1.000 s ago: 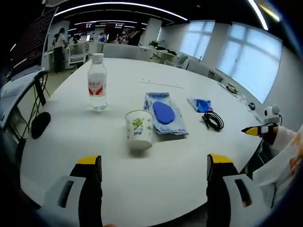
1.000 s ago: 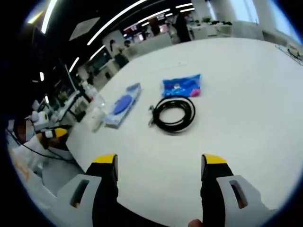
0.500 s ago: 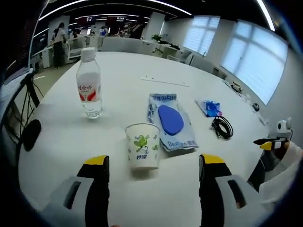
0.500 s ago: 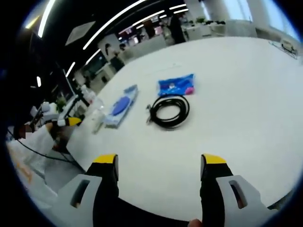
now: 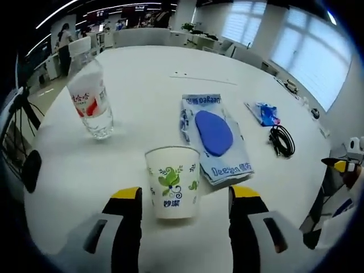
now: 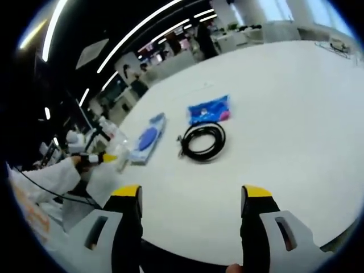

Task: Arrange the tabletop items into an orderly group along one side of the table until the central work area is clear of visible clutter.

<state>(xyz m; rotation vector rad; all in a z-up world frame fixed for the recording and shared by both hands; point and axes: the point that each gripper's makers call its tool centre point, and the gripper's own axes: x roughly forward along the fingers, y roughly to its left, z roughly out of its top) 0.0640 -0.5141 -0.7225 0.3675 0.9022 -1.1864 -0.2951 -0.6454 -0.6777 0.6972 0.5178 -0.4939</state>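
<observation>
1. I am working in a large open-plan office, at a broad white round table [image 5: 142, 74] of the meeting kind.
2. Long strip lights [image 6: 142, 25] curve across a dark ceiling.
3. A row of tall windows [image 5: 284, 40] with blinds lines one wall.
4. Beyond my table I see white desks and chairs [image 5: 142, 37] and a potted plant [image 5: 189, 27].
5. A person [image 5: 61, 42] stands among the far desks; other figures [image 6: 202, 37] stand farther off.

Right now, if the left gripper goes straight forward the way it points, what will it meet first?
The left gripper would most likely meet the paper cup first; it stands upright just ahead, between the open jaws. How near it is cannot be judged exactly.
</observation>
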